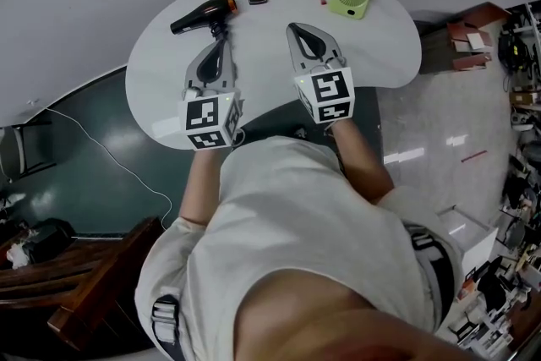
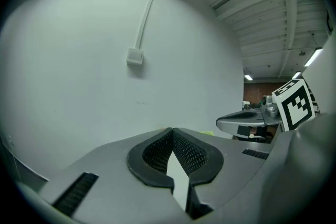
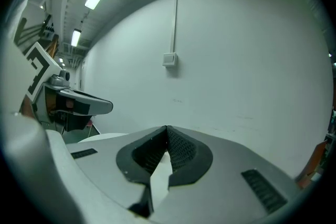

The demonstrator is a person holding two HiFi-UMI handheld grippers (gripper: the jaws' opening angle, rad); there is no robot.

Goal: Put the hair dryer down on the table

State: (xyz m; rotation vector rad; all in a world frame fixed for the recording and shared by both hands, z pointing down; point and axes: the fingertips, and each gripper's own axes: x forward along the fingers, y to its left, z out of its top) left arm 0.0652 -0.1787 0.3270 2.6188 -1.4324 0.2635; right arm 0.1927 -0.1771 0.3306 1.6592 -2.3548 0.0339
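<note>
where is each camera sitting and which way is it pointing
Head view: on the person's head, looking steeply down at the table with the hair dryer; shows the torso, left gripper and right gripper.
Left gripper view: on the left gripper, facing the white wall and wall box; shows its own shut jaws.
Right gripper view: on the right gripper, facing the same wall; shows its own shut jaws.
Shared: both gripper views show the wall box and the other gripper.
</note>
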